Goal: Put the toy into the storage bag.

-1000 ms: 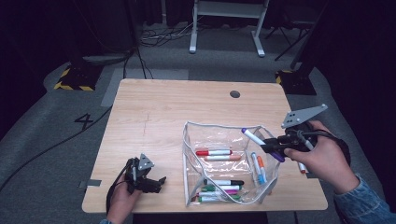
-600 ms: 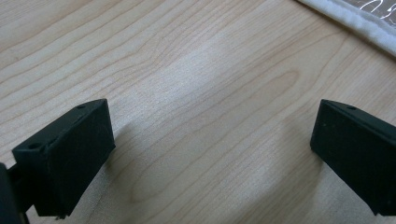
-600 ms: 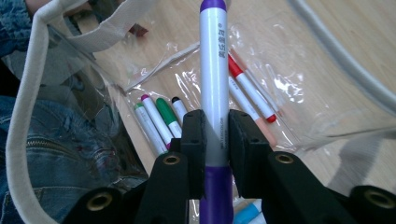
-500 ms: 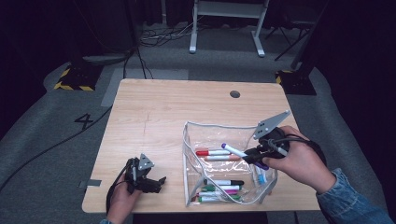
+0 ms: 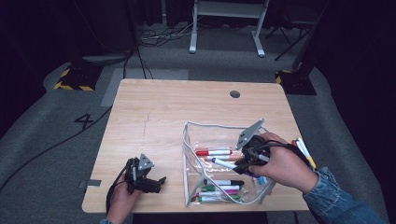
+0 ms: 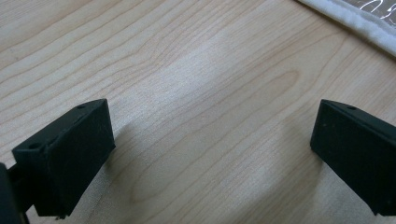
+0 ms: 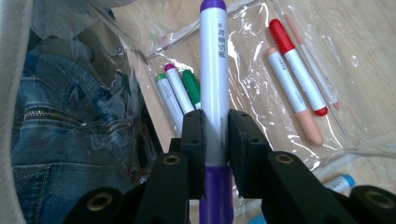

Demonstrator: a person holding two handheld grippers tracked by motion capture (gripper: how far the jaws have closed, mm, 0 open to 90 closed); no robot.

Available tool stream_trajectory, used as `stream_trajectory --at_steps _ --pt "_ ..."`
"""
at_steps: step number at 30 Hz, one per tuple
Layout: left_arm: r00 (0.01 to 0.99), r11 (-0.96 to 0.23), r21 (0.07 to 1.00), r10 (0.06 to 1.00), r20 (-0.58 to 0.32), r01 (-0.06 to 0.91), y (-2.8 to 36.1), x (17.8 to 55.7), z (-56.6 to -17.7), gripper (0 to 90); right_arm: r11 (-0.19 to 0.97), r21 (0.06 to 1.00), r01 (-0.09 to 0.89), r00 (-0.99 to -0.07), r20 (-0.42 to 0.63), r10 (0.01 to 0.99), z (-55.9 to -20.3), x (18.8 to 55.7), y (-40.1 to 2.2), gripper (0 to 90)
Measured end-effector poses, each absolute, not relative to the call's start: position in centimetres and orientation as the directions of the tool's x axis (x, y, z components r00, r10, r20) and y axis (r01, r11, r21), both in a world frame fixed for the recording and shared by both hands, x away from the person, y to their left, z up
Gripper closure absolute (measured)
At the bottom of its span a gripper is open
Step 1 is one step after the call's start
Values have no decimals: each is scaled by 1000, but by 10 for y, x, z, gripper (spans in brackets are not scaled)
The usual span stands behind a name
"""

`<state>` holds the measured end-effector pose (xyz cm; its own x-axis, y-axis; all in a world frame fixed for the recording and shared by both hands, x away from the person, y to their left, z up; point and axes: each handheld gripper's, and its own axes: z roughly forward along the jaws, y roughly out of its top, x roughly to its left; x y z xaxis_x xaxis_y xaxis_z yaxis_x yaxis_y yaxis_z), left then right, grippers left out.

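Note:
A clear plastic pouch [image 5: 186, 154] with a white rim stands open on the wooden table, right of the middle. Inside it lie a red marker [image 5: 214, 152], a peach one [image 7: 295, 95], a black one [image 5: 229, 182] and green and pink ones [image 5: 219, 189]. My right gripper [image 5: 243, 164] reaches into the pouch from the right, shut on a white marker with purple ends [image 7: 214, 70] that points left over the red marker [image 7: 295, 63]. My left gripper [image 5: 158, 181] rests near the table's front edge, left of the pouch. Its jaws are open over bare wood [image 6: 212, 154].
A few loose markers [image 5: 303, 151] lie on the table beyond the right hand, near the right edge. A blue-capped marker [image 7: 343, 181] lies close to the right gripper. The pouch's white rim [image 6: 355, 18] is just beyond the left gripper. A round hole [image 5: 235, 94] sits near the table's far edge.
The right hand has moved left and down with the purple marker, from beside the pouch into its opening. The left hand has stayed where it was.

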<state>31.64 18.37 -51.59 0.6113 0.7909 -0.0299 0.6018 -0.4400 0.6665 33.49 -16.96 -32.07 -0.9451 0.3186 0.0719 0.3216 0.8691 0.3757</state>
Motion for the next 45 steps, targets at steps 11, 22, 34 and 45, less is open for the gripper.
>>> stream_trajectory --at_steps 11,22,34,45 --pt "616 -446 669 788 -22 595 184 317 -516 0 920 264 291 -957 79 281 -336 337 -143 771" --pt "616 -446 668 788 -22 595 184 317 -516 0 952 165 259 -965 75 249 -348 340 -123 771" --pt "615 -446 668 788 -23 595 184 317 -516 0 956 150 253 -965 103 239 -365 341 -112 771" --pt "612 -441 668 790 -28 600 184 317 -516 0 960 111 256 -960 144 239 -394 346 -115 769"
